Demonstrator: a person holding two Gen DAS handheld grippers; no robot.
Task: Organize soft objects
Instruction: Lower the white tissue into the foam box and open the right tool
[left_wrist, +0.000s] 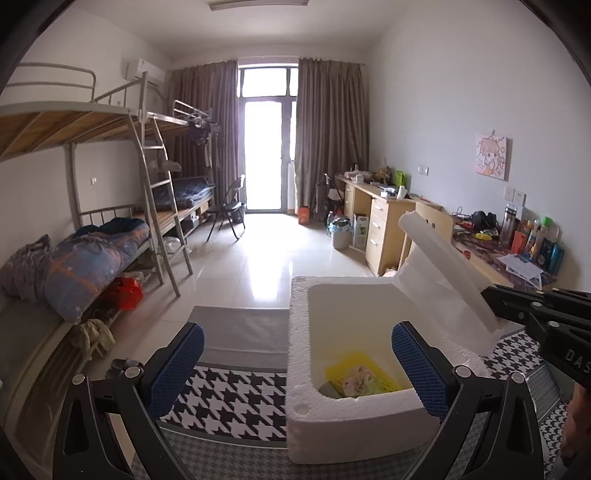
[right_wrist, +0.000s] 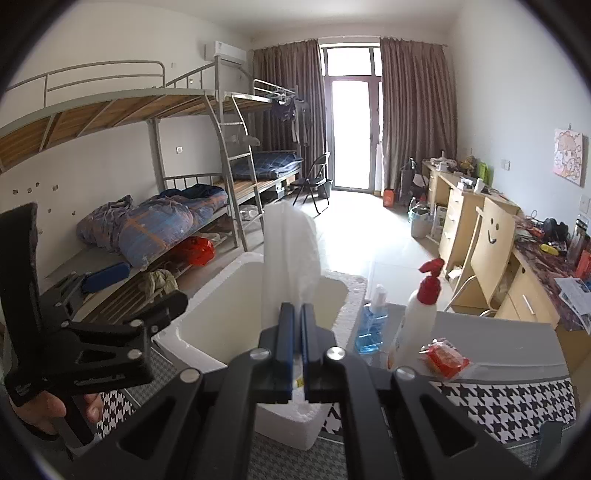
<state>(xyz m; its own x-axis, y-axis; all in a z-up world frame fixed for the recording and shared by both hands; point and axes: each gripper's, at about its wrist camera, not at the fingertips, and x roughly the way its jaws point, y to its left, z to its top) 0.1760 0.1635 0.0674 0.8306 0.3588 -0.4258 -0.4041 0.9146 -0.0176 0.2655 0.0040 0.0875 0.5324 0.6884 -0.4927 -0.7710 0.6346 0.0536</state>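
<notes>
Blue-padded fingers (left_wrist: 177, 365) of the left gripper (left_wrist: 295, 363) stood wide apart at the bottom of the left wrist view, holding nothing, one on either side of the near wall of a white foam box (left_wrist: 354, 417). Inside the box, low and right of centre, lay a yellow basket (left_wrist: 364, 373) with a pale soft item (left_wrist: 356, 380) on it. At lower centre of the right wrist view, the right gripper (right_wrist: 298, 332) was clamped on the box's white foam lid (right_wrist: 290, 254), held upright above the box. Beside it on the right stood a blue bottle (right_wrist: 373, 325) and a red-pump bottle (right_wrist: 417, 314).
</notes>
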